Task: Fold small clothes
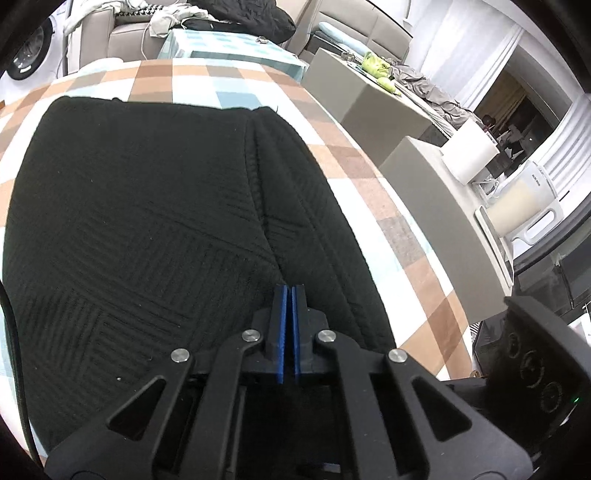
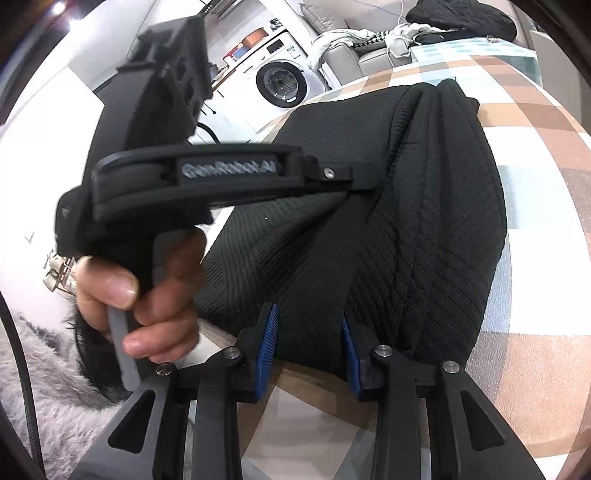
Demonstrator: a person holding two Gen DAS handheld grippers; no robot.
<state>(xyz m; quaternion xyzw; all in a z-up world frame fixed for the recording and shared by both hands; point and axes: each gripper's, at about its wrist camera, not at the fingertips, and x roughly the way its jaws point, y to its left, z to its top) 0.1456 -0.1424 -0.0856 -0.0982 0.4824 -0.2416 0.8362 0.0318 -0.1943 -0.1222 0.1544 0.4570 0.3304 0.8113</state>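
The desk [image 1: 369, 173] wears one checked cloth of brown, white and pale blue squares. One black ribbed garment [image 1: 147, 221] lies spread over most of it, its cloth bunched into long folds along one side.

Beyond the desk's far edge stand a grey sofa [image 1: 129, 33] heaped with one black quilted bundle [image 1: 236, 14] and some pale clothes, and one white washing machine [image 2: 282, 83] against the wall. To the side runs a grey counter [image 1: 436, 177] carrying one white cylinder [image 1: 469, 151], one white jug [image 1: 524, 206] and a green toy [image 1: 376, 66] next to crumpled grey cloth. A grey furry rug [image 2: 44, 387] covers the floor near the desk's corner.

In the right wrist view the left gripper [image 2: 354, 188], held in one hand [image 2: 147, 291], crosses the frame and hides part of the garment and the room behind it. Its blue pads meet, pinched together at a fold of the garment; whether cloth is caught between them cannot be told.

The right gripper [image 2: 308, 350] has its two blue pads apart, astride a raised band of the garment at its near edge. The pads look close against the band, but whether they press it cannot be told.
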